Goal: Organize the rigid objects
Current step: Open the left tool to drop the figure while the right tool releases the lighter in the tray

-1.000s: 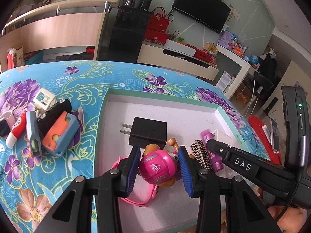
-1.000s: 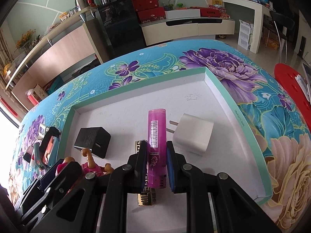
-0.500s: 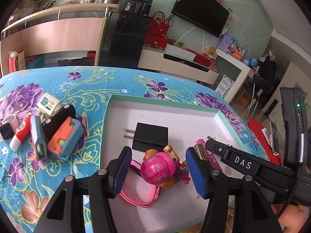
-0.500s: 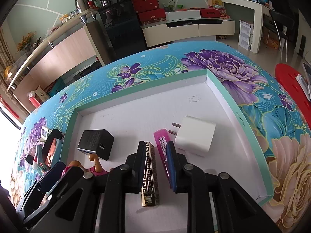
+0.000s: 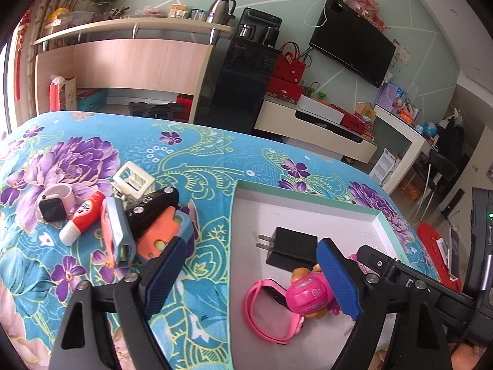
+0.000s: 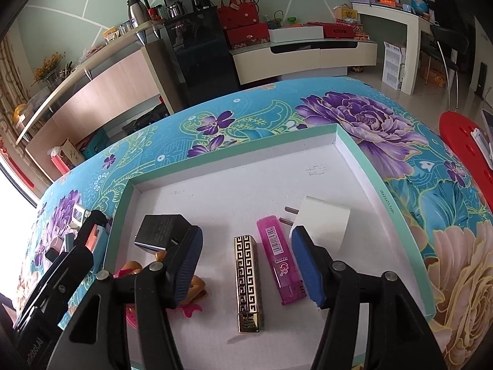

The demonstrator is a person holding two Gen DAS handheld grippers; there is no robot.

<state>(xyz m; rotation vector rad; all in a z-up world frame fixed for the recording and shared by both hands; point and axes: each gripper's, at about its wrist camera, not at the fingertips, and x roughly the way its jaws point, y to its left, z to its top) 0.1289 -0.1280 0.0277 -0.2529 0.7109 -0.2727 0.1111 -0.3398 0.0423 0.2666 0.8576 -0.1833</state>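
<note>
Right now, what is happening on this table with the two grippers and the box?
A person is sorting small items into a shallow white tray. The right gripper is opening above the pink lighter and the gold patterned case, both lying free in the tray. The left gripper is opening too, with nothing between its pads; the pink toy pup lies in the tray. More items wait in a pile on the cloth.
</note>
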